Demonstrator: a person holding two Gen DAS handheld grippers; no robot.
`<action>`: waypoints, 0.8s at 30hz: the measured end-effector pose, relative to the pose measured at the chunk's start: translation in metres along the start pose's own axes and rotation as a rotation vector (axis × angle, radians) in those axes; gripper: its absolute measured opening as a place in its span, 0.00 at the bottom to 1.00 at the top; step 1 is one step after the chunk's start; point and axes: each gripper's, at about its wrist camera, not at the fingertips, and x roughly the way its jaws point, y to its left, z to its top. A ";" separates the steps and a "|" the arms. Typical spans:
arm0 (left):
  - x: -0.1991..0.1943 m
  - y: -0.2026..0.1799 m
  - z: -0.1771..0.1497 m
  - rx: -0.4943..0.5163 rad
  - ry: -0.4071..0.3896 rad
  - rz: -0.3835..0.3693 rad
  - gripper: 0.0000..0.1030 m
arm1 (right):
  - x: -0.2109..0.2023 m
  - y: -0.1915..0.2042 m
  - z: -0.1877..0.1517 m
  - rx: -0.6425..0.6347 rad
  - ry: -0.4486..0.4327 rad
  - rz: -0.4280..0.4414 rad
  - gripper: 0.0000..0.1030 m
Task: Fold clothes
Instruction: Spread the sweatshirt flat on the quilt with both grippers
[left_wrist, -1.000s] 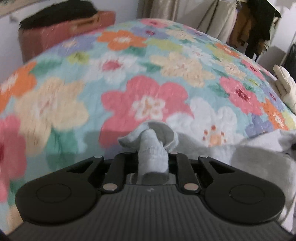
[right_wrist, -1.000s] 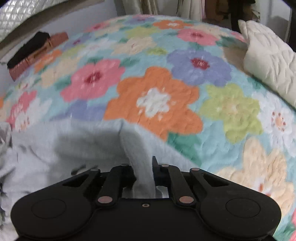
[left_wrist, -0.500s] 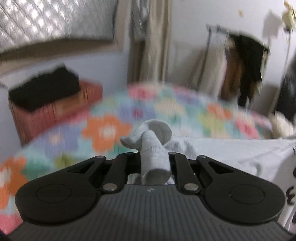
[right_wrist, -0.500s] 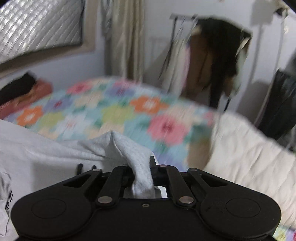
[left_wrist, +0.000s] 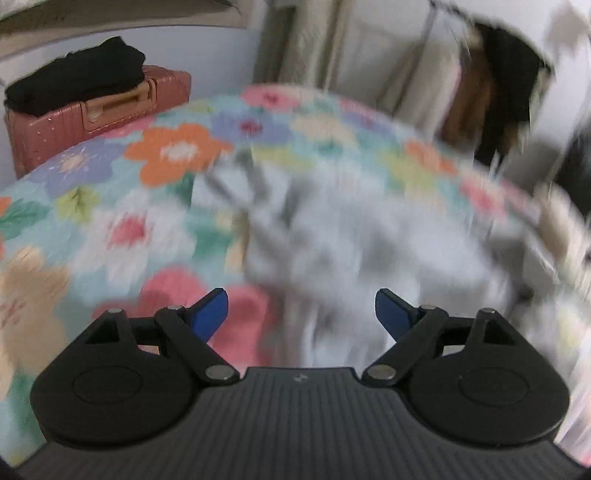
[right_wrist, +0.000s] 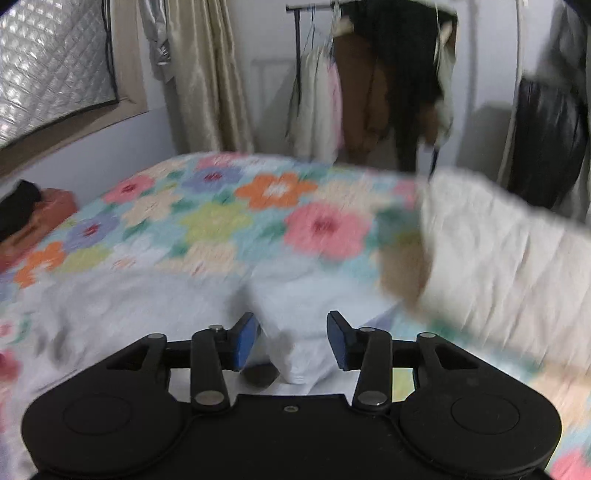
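Note:
A light grey garment (left_wrist: 343, 236) lies blurred across the flowered bedspread (left_wrist: 110, 206) ahead of my left gripper (left_wrist: 301, 310). That gripper's jaws are opening and stand wide, with blue pads (left_wrist: 210, 310) bare and nothing gripped. In the right wrist view the same grey garment (right_wrist: 147, 295) spreads over the bedspread (right_wrist: 229, 221). My right gripper (right_wrist: 291, 339) is opening too; a fold of grey cloth still sits between its pads (right_wrist: 245, 339) without being pinched.
A pink suitcase (left_wrist: 92, 110) with black clothing (left_wrist: 77, 74) on top stands at the far left of the bed. A cream quilted pillow (right_wrist: 509, 258) lies at the right. A clothes rack (right_wrist: 388, 74) with hanging garments and beige curtains (right_wrist: 199, 74) stand behind the bed.
Both grippers were shut on folds of the grey garment, swung it up and forward, and have now opened. The garment has dropped onto the bedspread.

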 end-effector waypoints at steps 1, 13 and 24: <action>-0.006 -0.001 -0.019 0.003 -0.008 -0.016 0.85 | -0.007 -0.001 -0.013 0.034 0.013 0.041 0.48; -0.036 -0.041 -0.063 0.172 0.023 0.011 0.85 | -0.062 0.031 -0.126 0.019 0.102 0.244 0.53; -0.013 -0.053 -0.077 0.252 0.086 0.055 0.76 | -0.095 0.037 -0.181 -0.111 0.170 0.232 0.56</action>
